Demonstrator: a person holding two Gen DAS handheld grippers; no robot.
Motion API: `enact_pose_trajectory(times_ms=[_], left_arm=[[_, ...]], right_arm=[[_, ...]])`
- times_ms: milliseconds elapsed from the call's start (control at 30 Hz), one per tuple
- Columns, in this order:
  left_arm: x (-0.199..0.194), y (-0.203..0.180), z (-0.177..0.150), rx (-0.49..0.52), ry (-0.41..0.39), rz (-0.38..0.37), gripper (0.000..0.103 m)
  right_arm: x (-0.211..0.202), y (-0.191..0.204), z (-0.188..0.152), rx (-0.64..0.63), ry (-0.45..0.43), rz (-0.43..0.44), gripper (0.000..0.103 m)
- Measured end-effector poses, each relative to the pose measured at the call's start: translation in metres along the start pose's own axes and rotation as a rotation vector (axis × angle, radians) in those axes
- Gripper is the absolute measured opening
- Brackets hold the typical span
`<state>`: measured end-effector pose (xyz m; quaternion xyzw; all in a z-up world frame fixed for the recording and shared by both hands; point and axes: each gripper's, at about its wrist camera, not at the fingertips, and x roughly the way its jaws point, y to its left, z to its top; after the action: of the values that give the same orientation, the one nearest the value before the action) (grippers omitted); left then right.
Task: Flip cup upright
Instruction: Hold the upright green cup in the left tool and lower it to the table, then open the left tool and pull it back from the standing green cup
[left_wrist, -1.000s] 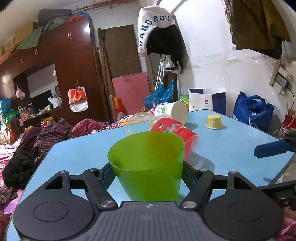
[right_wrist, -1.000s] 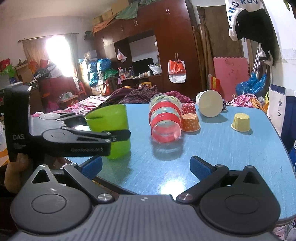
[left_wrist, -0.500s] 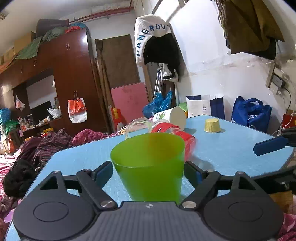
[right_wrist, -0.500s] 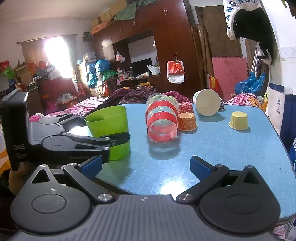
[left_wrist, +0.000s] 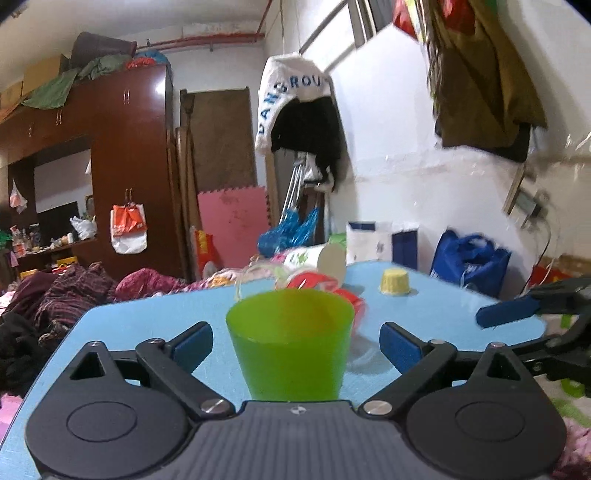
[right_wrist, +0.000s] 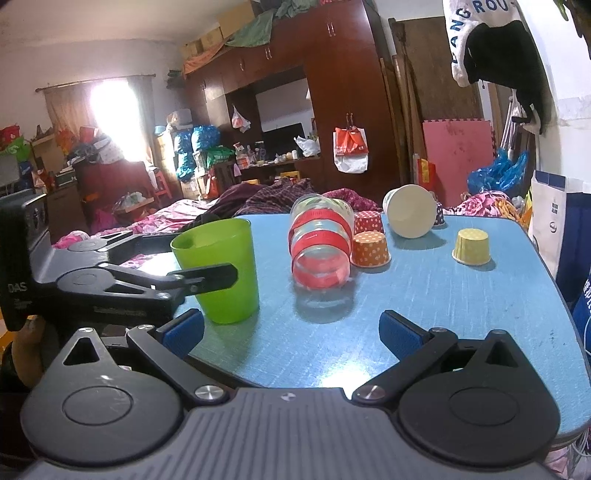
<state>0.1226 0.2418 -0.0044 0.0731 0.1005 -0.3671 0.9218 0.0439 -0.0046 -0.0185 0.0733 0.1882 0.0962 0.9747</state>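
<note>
Left gripper (left_wrist: 295, 338) spread wide, jaws clear of both sides of the green cup (left_wrist: 289, 350), which stands upright, mouth up, directly ahead near the table's (right_wrist: 461, 306) near-left corner; right gripper (right_wrist: 291, 332) also spread, empty, farther off.

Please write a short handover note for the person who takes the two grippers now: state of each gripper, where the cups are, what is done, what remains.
Left gripper: open, its blue pads on either side of the green cup, not touching it.
Right gripper: open, holds nothing, low over the near edge of the blue table.
Done: the green cup stands upright, mouth up, near the table's left front.
Left, if the other cups count: the clear cup with red bands and the white paper cup lie on their sides; the orange dotted cup and yellow cup stand mouth down.
</note>
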Motion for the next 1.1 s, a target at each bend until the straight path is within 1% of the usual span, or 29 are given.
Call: enact_pose_trajectory(times_ms=[133,200,267,300,333,400,433,467,533,633,700,767,833,900,967,1033,1100], left_arm=[[-0.029,0.010,0.011,-0.071,-0.079,-0.064,0.099],[-0.044,0.017,0.018,-0.117,-0.100,-0.066,0.102],[-0.053,0.021,0.025,-0.138,-0.084,-0.021,0.103],[-0.056,0.023,0.028,-0.143,-0.070,0.009,0.103],[-0.059,0.025,0.031,-0.145,-0.054,0.035,0.103],[-0.064,0.030,0.034,-0.154,-0.029,0.049,0.103],[-0.064,0.033,0.035,-0.161,-0.001,0.056,0.103],[-0.064,0.035,0.035,-0.165,0.028,0.062,0.103],[-0.064,0.036,0.034,-0.166,0.067,0.080,0.103],[-0.066,0.032,0.030,-0.150,0.082,0.099,0.103],[-0.066,0.030,0.028,-0.153,0.091,0.116,0.103],[-0.065,0.029,0.025,-0.181,0.138,0.147,0.103],[-0.071,0.026,0.022,-0.206,0.163,0.154,0.103],[-0.075,0.018,0.022,-0.191,0.169,0.150,0.103],[-0.076,0.010,0.024,-0.152,0.165,0.172,0.103],[-0.073,0.005,0.024,-0.137,0.163,0.190,0.103],[-0.067,0.005,0.022,-0.140,0.180,0.173,0.103]], right_arm=[[-0.008,0.004,0.004,-0.005,-0.036,0.007,0.102],[-0.012,0.009,0.008,-0.011,-0.057,-0.004,0.102],[-0.013,0.018,0.014,-0.034,-0.074,-0.067,0.102],[-0.013,0.024,0.016,-0.061,-0.078,-0.122,0.102],[-0.012,0.033,0.019,-0.101,-0.088,-0.195,0.102],[-0.010,0.048,0.021,-0.159,-0.104,-0.308,0.102],[-0.010,0.053,0.023,-0.173,-0.107,-0.331,0.102],[-0.013,0.058,0.026,-0.180,-0.120,-0.315,0.102],[-0.018,0.064,0.036,-0.152,-0.119,-0.236,0.102],[-0.021,0.064,0.047,-0.083,-0.091,-0.138,0.102],[-0.021,0.058,0.045,-0.049,-0.092,-0.117,0.102],[-0.022,0.048,0.041,0.009,-0.074,-0.088,0.102],[-0.022,0.035,0.038,0.066,-0.045,-0.058,0.102],[-0.027,0.027,0.035,0.085,-0.040,-0.071,0.102],[-0.031,0.026,0.032,0.078,-0.051,-0.131,0.102],[-0.034,0.028,0.029,0.057,-0.061,-0.165,0.102],[-0.036,0.032,0.027,0.039,-0.063,-0.174,0.102]])
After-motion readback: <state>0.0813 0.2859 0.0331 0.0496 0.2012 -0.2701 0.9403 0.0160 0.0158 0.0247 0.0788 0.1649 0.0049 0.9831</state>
